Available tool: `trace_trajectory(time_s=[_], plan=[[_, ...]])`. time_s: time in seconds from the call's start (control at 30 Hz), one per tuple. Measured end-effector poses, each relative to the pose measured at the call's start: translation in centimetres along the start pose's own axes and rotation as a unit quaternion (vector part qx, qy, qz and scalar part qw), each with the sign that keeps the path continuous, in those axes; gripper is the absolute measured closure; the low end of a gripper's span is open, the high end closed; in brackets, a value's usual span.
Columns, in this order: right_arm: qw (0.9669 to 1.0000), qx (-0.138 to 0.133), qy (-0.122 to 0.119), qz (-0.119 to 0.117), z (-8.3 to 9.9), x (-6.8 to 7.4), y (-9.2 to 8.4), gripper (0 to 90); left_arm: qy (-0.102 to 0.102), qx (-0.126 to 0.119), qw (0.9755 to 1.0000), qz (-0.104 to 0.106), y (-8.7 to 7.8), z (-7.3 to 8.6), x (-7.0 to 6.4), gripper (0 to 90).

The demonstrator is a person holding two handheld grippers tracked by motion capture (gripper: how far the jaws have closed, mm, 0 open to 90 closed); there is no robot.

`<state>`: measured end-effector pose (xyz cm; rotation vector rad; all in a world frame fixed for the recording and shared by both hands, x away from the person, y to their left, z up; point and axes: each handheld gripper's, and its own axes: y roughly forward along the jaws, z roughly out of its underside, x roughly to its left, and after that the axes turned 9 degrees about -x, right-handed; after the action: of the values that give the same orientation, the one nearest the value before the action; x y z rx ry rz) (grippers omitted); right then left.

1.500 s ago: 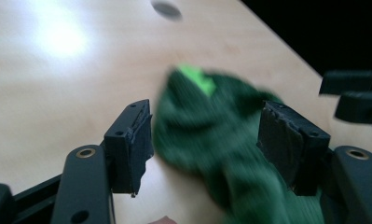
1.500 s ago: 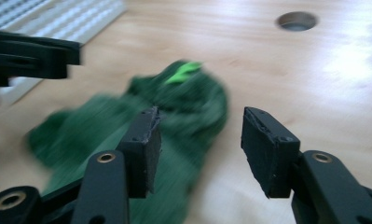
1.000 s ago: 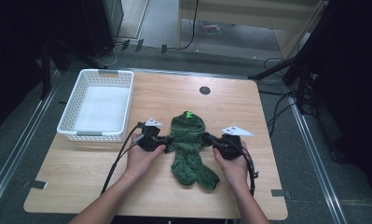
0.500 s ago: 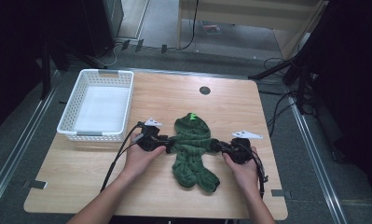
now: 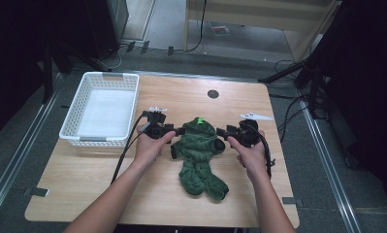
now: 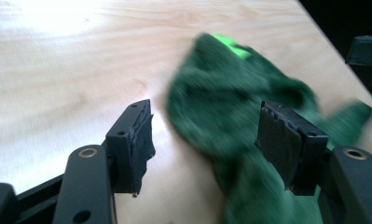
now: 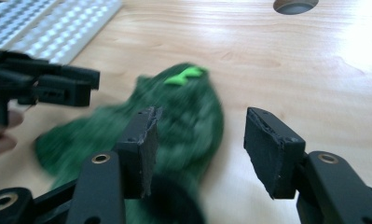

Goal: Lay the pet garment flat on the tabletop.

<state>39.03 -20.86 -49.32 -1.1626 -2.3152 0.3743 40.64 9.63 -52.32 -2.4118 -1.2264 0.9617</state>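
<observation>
A dark green fleece garment [image 5: 199,155] with a bright green tag [image 5: 199,120] lies crumpled on the wooden table [image 5: 133,194]. My left gripper [image 5: 180,131] points right at the garment's upper left edge. Its jaws have just been opening and now stand open, the cloth [image 6: 221,107] lying just beyond the pads [image 6: 134,140] without being pressed. My right gripper [image 5: 221,131] points left at the upper right edge. Its jaws have also just been opening and are open above the cloth [image 7: 183,116]. The left gripper [image 7: 58,86] shows in the right gripper view at the far left.
A white slotted basket [image 5: 98,141] stands at the table's back left, also visible as the basket [image 7: 58,23] in the right gripper view. A round cable hole [image 5: 213,93] is in the table behind the garment. Cables trail from both grippers toward the person.
Both grippers have opened and let go of the garment's sides. Both hands have shifted away from the person, the right one also outward. The garment stays on the table.
</observation>
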Motion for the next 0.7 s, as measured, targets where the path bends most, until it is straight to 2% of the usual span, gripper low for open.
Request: trace_trajectory(time_s=[0.07,0.13,0.17,0.23,0.27,0.3,0.33,0.4,0.43,0.47,0.5,0.57,0.6,0.63,0.67,0.7], plan=[[0.9997,0.014,0.020,0.007,-0.2,-0.9,1.9,47.4,-0.012,-0.002,0.9998,-0.013,1.0,-0.4,0.6,37.0],[0.9984,0.035,0.044,0.002,0.0,-1.6,3.5,48.6,-0.026,0.000,0.9994,-0.025,1.9,-0.7,1.1,38.2],[0.9980,0.045,0.044,-0.001,0.2,-1.6,4.1,49.5,-0.029,0.003,0.9993,-0.024,2.3,-0.8,1.4,38.9],[0.9976,0.061,0.033,-0.001,0.5,-1.4,5.0,51.5,-0.023,0.008,0.9993,-0.027,3.0,-0.8,1.4,41.3],[0.9976,0.061,0.033,-0.001,0.5,-1.4,5.0,51.5,-0.023,0.008,0.9993,-0.027,3.0,-0.8,1.4,42.9],[0.9972,0.069,0.028,-0.010,0.7,-1.2,5.5,56.1,-0.015,0.005,0.9996,-0.024,3.2,-0.7,1.2,45.4],[0.9969,0.072,0.030,-0.013,0.8,-1.1,5.7,59.1,0.006,0.002,0.9995,-0.029,3.5,-0.5,0.8,49.2],[0.9965,0.081,0.020,-0.010,0.9,-1.0,6.0,74.2,0.024,0.001,0.9994,-0.022,3.8,-0.2,0.5,58.9],[0.9963,0.084,0.013,-0.010,1.0,-1.0,6.1,79.8,0.032,0.003,0.9992,-0.023,3.9,0.0,0.4,67.2],[0.9965,0.083,0.007,-0.011,1.0,-1.0,6.2,84.2,0.038,0.008,0.9991,-0.015,4.0,0.1,0.3,78.0],[0.9970,0.078,0.001,-0.007,0.9,-1.0,6.2,86.3,0.045,0.007,0.9990,-0.004,4.0,0.2,0.2,86.7],[0.9982,0.059,-0.009,-0.001,0.6,-0.9,6.1,88.2,0.076,-0.007,0.9970,-0.017,3.8,0.1,-0.3,90.0],[0.9991,0.039,-0.016,0.003,0.4,-0.8,5.8,88.5,0.085,-0.019,0.9960,-0.022,3.6,-0.1,-0.4,90.0],[0.9995,0.011,-0.027,0.005,0.0,-0.8,5.5,88.6,0.085,-0.019,0.9960,-0.022,3.6,-0.1,-0.4,90.0],[0.9992,-0.015,-0.036,0.010,-0.3,-0.6,5.1,88.5,0.095,-0.049,0.9935,-0.039,3.2,-0.7,-0.5,90.0],[0.9983,-0.038,-0.040,0.014,-0.6,-0.5,4.9,88.4,0.099,-0.062,0.9921,-0.046,3.1,-1.1,-0.5,90.0]])
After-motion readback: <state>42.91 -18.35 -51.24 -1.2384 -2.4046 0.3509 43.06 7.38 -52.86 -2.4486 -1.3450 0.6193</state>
